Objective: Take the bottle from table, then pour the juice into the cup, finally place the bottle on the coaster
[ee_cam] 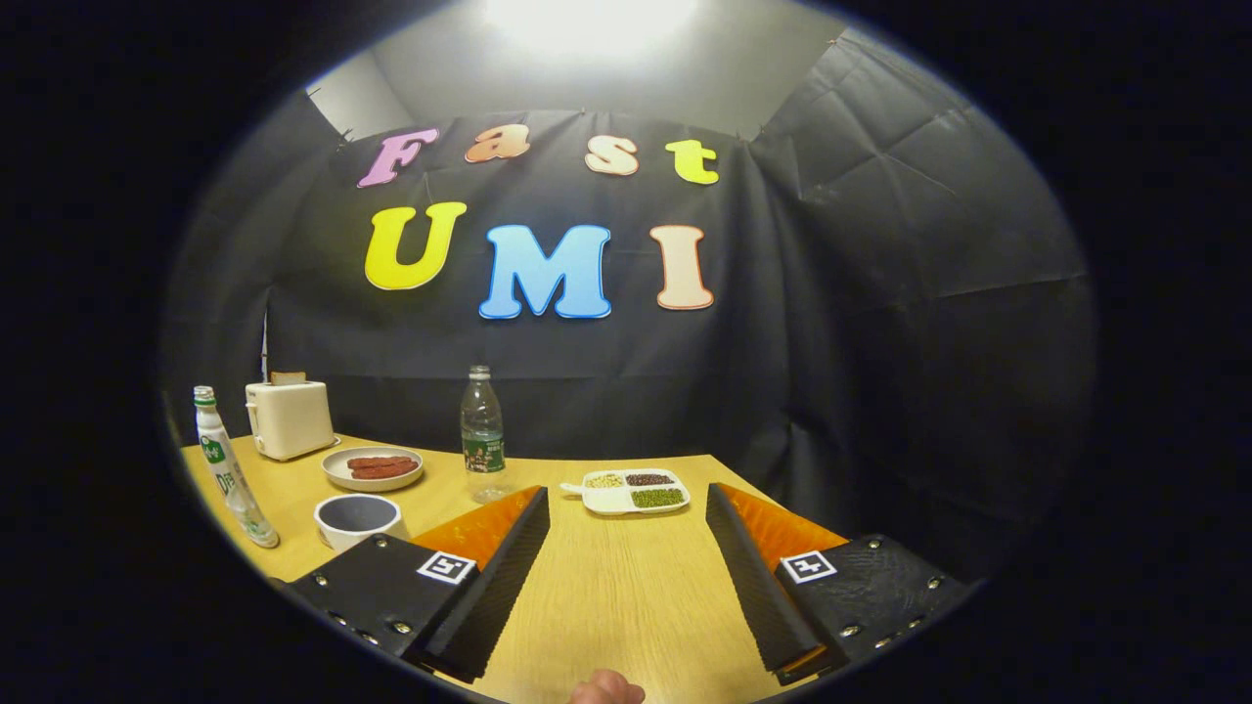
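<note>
Cataloguing gripper (pixel 626 548): jaws stood wide apart over the table, holding nothing and touching nothing.
Fingers: two black ribbed pads (pixel 504 577), wedge-shaped, orange on their outer faces, each body bearing a small square black-and-white marker; bare tabletop lay between them.
Table (pixel 606 596): pale wood-grain surface, matte, filling the lower middle of the frame.
Clear bottle (pixel 482 435): slim transparent plastic, green label band, upright, in the centre of the frame just beyond the left finger's tip, apart from it.
White bottle (pixel 225 469): tall, narrow, white with green print and a green cap, upright though bowed by the lens, at the far left of the frame near the table's edge.
Cup (pixel 357 518): round white vessel with a dark grey inside, lower left of the frame, just beside the left finger's body, between the white bottle and the clear bottle.
Plate (pixel 373 469): shallow pale round dish carrying reddish-brown sausage-like pieces, behind the cup.
Toaster (pixel 289 418): cream, boxy, rounded corners, with a slice showing in its top slot, left of the frame behind the plate.
Divided tray (pixel 631 491): white, with compartments of pale, dark and green grains, ahead of the fingers, right of the clear bottle.
Fingertip (pixel 606 689): part of a person's hand at the bottom centre of the frame.
Coaster: could not be made out.
</note>
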`<state>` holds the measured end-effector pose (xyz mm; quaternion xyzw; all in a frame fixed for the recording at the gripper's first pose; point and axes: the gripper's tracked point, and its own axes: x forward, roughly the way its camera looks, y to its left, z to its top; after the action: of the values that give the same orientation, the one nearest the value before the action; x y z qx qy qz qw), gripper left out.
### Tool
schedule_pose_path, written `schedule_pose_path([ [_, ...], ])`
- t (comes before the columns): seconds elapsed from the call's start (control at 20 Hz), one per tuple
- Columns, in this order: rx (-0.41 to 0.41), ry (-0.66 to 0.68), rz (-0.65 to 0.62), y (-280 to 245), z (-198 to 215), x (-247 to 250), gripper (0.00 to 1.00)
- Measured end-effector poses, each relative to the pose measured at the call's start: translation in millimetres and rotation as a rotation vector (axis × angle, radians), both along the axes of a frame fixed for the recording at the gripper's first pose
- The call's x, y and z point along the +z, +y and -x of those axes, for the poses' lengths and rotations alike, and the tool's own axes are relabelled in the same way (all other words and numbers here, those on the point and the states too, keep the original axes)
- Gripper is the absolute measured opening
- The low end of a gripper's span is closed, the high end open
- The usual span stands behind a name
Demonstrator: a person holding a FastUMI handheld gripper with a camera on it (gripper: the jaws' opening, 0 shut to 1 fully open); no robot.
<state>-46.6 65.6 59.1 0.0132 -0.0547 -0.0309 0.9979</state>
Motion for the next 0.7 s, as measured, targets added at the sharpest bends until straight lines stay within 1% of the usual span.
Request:
schedule_pose_path([
  [0.15,0.016,-0.005,0.012,31.6,18.3,9.8,0.98],
  [0.25,0.050,-0.031,-0.004,61.9,29.4,16.7,0.97],
  [0.4,0.133,-0.050,-0.012,113.9,42.4,20.5,0.97],
  [0.45,0.157,-0.052,0.000,130.0,47.5,21.9,0.98],
  [0.6,0.282,-0.069,0.036,193.3,61.5,23.1,0.98],
  [0.7,0.340,-0.055,0.075,227.0,64.6,15.0,0.97],
])
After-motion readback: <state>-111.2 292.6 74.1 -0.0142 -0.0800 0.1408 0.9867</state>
